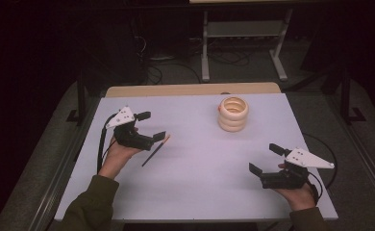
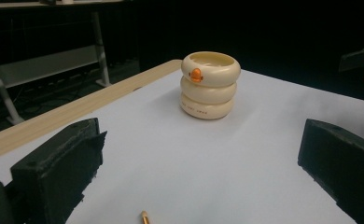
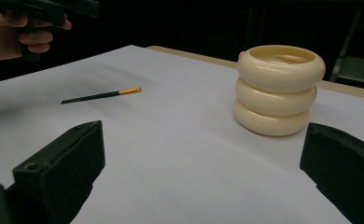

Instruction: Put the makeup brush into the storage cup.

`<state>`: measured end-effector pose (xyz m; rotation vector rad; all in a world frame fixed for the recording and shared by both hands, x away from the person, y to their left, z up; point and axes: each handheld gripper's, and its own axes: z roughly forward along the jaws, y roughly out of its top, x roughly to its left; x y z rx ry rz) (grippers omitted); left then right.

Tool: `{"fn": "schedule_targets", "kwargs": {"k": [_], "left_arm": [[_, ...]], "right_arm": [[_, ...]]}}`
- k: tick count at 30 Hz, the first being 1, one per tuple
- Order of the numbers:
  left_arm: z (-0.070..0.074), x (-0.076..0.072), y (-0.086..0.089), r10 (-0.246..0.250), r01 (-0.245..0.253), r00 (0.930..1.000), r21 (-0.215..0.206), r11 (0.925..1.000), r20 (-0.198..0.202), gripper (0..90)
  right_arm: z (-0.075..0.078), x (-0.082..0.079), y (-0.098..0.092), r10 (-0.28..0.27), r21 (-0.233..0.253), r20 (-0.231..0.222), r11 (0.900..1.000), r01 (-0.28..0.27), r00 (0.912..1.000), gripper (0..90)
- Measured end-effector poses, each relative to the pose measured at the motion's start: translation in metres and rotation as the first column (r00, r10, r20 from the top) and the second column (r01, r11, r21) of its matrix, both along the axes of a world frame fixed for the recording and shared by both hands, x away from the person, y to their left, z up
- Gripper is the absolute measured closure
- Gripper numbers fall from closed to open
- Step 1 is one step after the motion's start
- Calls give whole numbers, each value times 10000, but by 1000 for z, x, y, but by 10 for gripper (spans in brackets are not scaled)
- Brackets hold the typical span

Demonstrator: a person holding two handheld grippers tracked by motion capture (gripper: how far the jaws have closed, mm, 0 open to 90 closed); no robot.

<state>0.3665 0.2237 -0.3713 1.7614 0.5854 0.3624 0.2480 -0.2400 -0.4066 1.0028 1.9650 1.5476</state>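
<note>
Pencil (image 1: 155,150) lies flat on the white table (image 1: 200,187), its long axis slanting from near-left to far-right, orange tip just beside the left gripper (image 1: 149,127), whose jaws stand wide open and empty. Right gripper (image 1: 262,160), also open, waits well apart, so the left is nearer. Cream holder (image 1: 233,114) stands beyond.

Dim room, lit tabletop, soft, slightly blurred

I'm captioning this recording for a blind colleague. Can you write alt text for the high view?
A person's hands hold two open grippers over a white table: the left gripper above a thin dark brush, the right gripper near the front edge. A cream ring-stacked holder stands upright farther back.
</note>
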Motion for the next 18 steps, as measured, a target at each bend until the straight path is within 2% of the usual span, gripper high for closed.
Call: {"fn": "schedule_targets", "kwargs": {"k": [18], "left_arm": [[5,16,-9,-82,82,9998,-36,10000,174,0]], "right_arm": [[0,0,0,-5,19,-4,10000,5,10000,0]]}}
